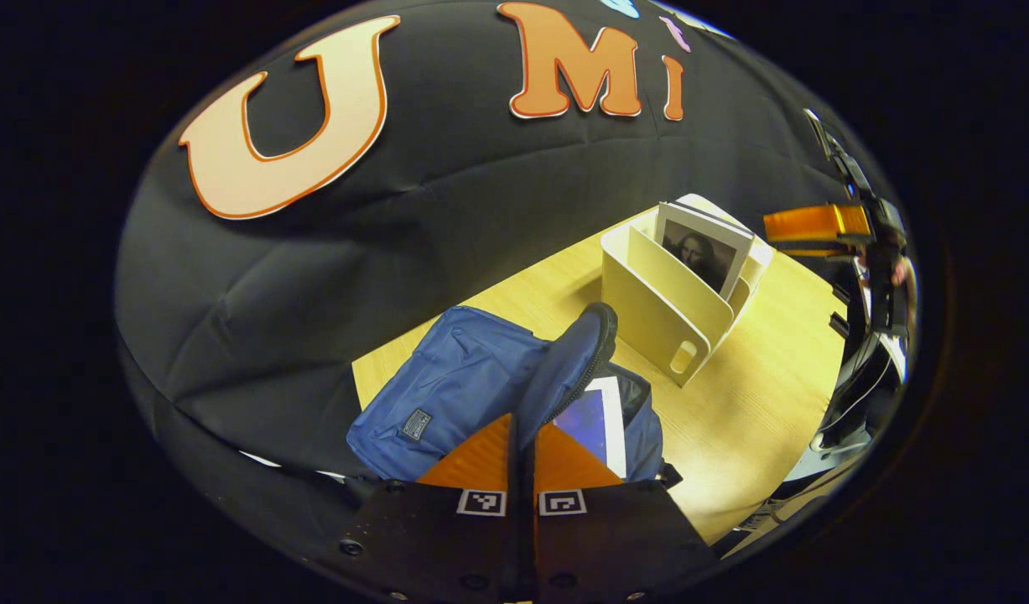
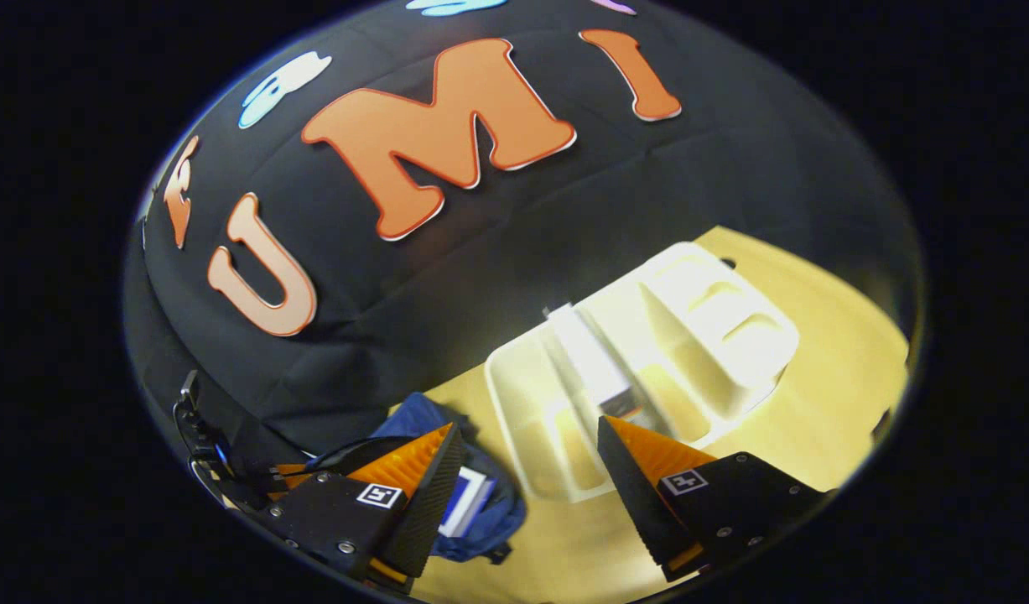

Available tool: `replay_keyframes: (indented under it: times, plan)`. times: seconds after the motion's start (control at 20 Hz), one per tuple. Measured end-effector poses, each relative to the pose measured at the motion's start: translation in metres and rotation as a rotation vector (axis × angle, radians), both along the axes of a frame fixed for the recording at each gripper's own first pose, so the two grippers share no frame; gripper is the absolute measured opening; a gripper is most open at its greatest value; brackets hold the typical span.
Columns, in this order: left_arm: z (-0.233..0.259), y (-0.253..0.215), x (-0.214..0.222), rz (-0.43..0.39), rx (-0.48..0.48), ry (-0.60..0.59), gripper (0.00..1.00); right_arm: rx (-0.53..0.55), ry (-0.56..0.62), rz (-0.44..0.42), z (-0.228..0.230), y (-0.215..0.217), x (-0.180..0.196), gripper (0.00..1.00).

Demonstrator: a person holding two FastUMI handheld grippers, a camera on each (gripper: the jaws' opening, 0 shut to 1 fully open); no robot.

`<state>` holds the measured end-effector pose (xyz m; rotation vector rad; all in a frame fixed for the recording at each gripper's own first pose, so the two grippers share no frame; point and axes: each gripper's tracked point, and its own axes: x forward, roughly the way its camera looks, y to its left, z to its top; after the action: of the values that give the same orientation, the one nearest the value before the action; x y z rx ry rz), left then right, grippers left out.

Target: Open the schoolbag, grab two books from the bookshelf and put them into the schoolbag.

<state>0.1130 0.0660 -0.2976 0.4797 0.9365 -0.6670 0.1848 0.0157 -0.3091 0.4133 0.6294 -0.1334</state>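
The blue schoolbag (image 1: 455,386) lies on the wooden table with its mouth open. My left gripper (image 1: 522,428) is shut on the bag's zipped flap (image 1: 577,352) and holds it up. A blue-covered book (image 1: 602,419) with a white edge sits inside the bag. A cream bookshelf (image 1: 673,310) stands behind the bag, holding an upright book with a portrait cover (image 1: 703,252). My right gripper (image 2: 527,445) is open and hovers above the bookshelf (image 2: 698,327), its fingers on either side of that book's top edge (image 2: 594,361). The schoolbag (image 2: 489,512) shows low between the right gripper's fingers.
The wooden table (image 1: 774,369) stretches to the right of the bookshelf. The black cloth wall rises just behind the bag and shelf. The right gripper (image 1: 816,226) and the hand holding it hang above the shelf's far right. Dark equipment (image 1: 858,386) stands at the table's right edge.
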Motion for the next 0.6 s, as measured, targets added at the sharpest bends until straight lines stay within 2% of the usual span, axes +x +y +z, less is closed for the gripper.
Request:
replay_keyframes:
  times: [0.1,0.3,0.45,0.6]
  plan:
    - [-0.002,0.000,0.000,0.004,-0.002,0.005,0.00,-0.101,0.038,0.025,0.009,-0.024,0.016,0.96]
    - [-0.004,0.000,0.002,0.017,0.001,0.005,0.00,-0.221,0.120,0.111,0.006,-0.034,0.056,0.97]
    - [-0.006,0.002,0.002,0.029,0.003,0.006,0.00,-0.234,0.230,0.169,-0.025,-0.025,0.074,0.97]
    - [-0.008,0.002,0.002,0.045,-0.001,0.009,0.00,-0.289,0.300,0.168,-0.059,-0.032,0.090,0.97]
